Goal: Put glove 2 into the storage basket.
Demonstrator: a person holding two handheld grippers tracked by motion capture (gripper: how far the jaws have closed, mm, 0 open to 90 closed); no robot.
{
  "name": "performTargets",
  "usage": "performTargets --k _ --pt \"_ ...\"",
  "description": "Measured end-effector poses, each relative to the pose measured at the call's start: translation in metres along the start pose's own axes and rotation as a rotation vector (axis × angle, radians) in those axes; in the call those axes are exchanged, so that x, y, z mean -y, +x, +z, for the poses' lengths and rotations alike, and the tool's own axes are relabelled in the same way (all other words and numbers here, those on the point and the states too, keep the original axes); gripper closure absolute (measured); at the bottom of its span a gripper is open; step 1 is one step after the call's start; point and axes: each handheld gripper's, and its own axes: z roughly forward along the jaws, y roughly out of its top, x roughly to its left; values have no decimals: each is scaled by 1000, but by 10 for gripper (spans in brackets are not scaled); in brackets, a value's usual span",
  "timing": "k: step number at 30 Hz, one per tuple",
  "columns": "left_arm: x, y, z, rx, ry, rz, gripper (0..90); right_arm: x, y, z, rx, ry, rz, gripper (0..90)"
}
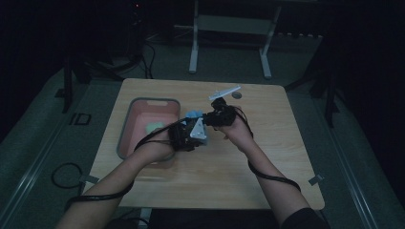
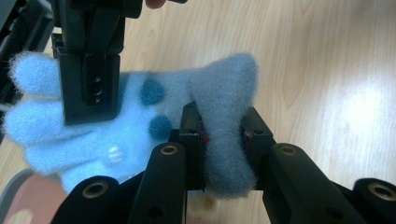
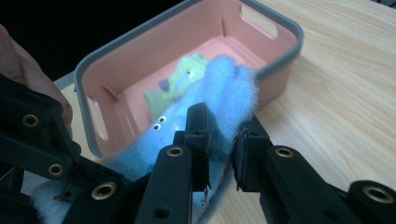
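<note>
A fuzzy light-blue glove (image 2: 135, 121) with darker blue dots and short stubby fingers is held up off the surface (image 1: 267, 157), just right of a pink bin (image 1: 143, 107) with a grey rim that stands by the left edge. Its cuff is pinched narrow, its finger end likewise. A pale green plush item (image 3: 180, 79) lies inside the bin.

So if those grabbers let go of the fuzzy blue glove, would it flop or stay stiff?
Probably flop: the blue glove bunches where the left gripper pinches it. It looks fluffy, so likely light. Its fuzz squashes between the right gripper jaws too, so it shouldn't slip or break.
</note>
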Motion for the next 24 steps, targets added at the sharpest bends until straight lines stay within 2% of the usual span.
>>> performTargets --k 11,24 --pt "29 15 -17 -9 33 -20 759 -29 13 34 -40 15 -27 784" --pt "70 27 -20 -27 89 -48 758 -42 20 79 -76 14 -8 784"
